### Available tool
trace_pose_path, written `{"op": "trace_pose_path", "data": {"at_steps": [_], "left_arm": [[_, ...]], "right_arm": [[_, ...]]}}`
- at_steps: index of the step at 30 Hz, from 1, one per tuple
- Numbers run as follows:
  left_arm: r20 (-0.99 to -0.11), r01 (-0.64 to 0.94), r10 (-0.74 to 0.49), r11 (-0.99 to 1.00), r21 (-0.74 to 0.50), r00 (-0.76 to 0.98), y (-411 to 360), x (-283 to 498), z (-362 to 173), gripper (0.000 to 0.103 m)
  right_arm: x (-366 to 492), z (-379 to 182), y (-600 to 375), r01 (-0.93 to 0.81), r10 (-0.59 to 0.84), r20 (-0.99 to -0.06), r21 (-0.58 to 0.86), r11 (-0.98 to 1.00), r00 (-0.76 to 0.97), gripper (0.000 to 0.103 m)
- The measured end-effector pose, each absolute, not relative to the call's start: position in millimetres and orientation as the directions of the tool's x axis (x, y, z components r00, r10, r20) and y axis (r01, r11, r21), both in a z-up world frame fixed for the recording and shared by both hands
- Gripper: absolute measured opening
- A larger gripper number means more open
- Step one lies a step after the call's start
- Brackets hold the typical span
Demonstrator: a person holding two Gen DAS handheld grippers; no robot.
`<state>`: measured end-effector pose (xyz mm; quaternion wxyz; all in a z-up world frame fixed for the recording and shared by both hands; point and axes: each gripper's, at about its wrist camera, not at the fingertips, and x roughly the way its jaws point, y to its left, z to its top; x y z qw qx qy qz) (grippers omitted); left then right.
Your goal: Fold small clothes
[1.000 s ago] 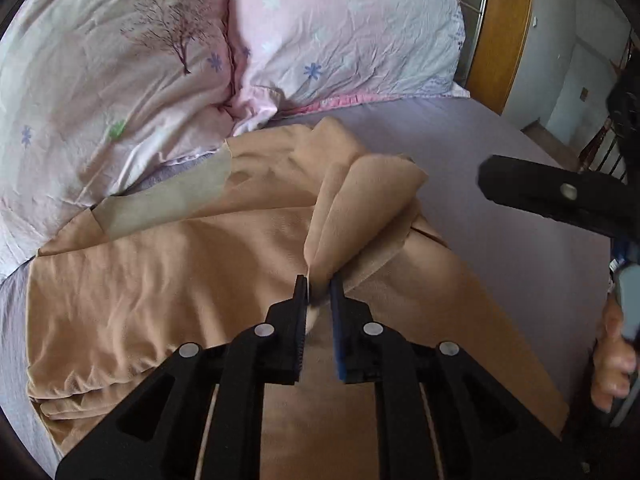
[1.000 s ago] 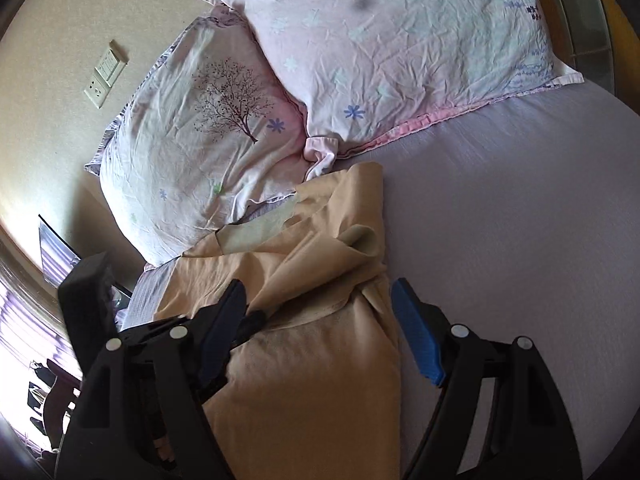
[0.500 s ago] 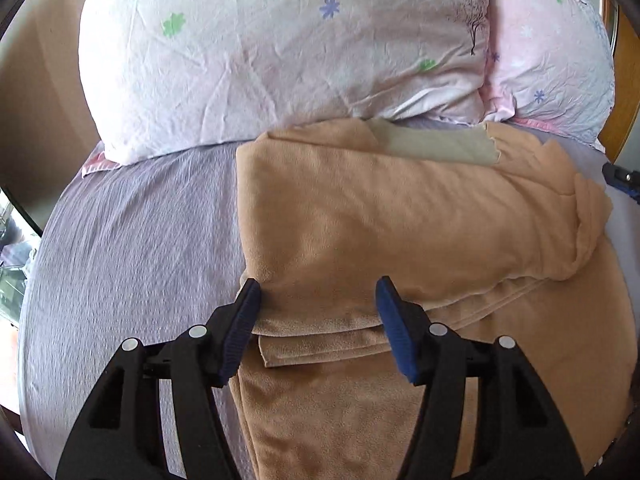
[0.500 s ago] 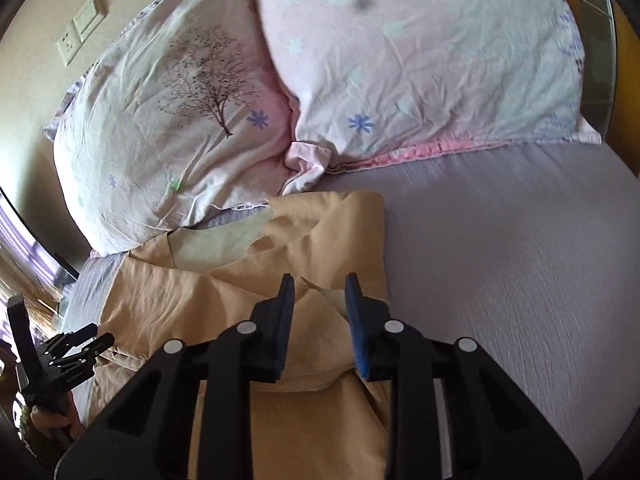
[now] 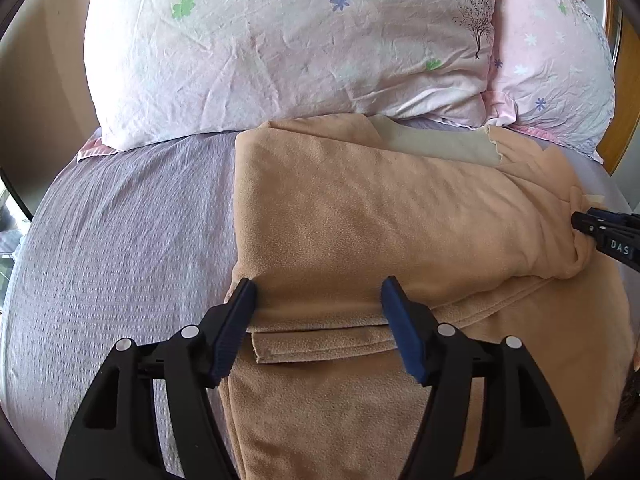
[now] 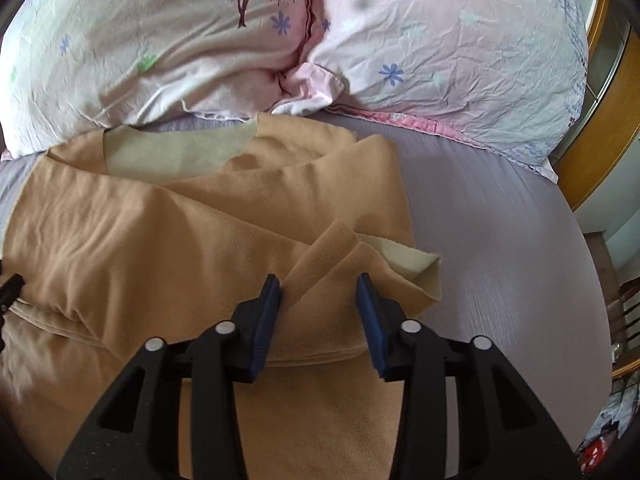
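Left wrist: open tongs [image 5: 318,306] straddle garment [image 5: 360,216] fold edge.

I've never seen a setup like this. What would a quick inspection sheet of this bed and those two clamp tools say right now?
Surface: lilac bedsheet, wrinkled.
Job's things: tan garment partly folded, pale lining showing at one turned corner.
Clutter: nothing seen.
Grippers: left gripper open over the folded edge; right gripper open astride a raised fold.
Cables: nothing seen.
Surroundings: two floral pillows at the head, wooden frame beyond.
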<state>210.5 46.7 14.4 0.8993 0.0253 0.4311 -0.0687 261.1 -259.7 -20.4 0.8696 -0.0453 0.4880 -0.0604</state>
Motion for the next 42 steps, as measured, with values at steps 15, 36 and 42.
{"op": "trace_pose_path", "data": {"at_steps": [15, 36, 42], "left_arm": [[-0.765, 0.163, -0.165, 0.983, -0.08, 0.622, 50, 209, 14, 0.075], [-0.659, 0.287, -0.439, 0.898, -0.333, 0.611, 97, 129, 56, 0.078], [-0.613, 0.412, -0.599, 0.8, -0.436, 0.515, 139, 23, 52, 0.086]], "right_arm": [[233, -8, -348, 0.155, 0.153, -0.778, 0.306, 0.939, 0.61, 0.01], [156, 38, -344, -0.197, 0.437, -0.628, 0.416, 0.888, 0.644, 0.084], [28, 44, -361, -0.521, 0.71, -0.517, 0.483, 0.703, 0.479, 0.099]]}}
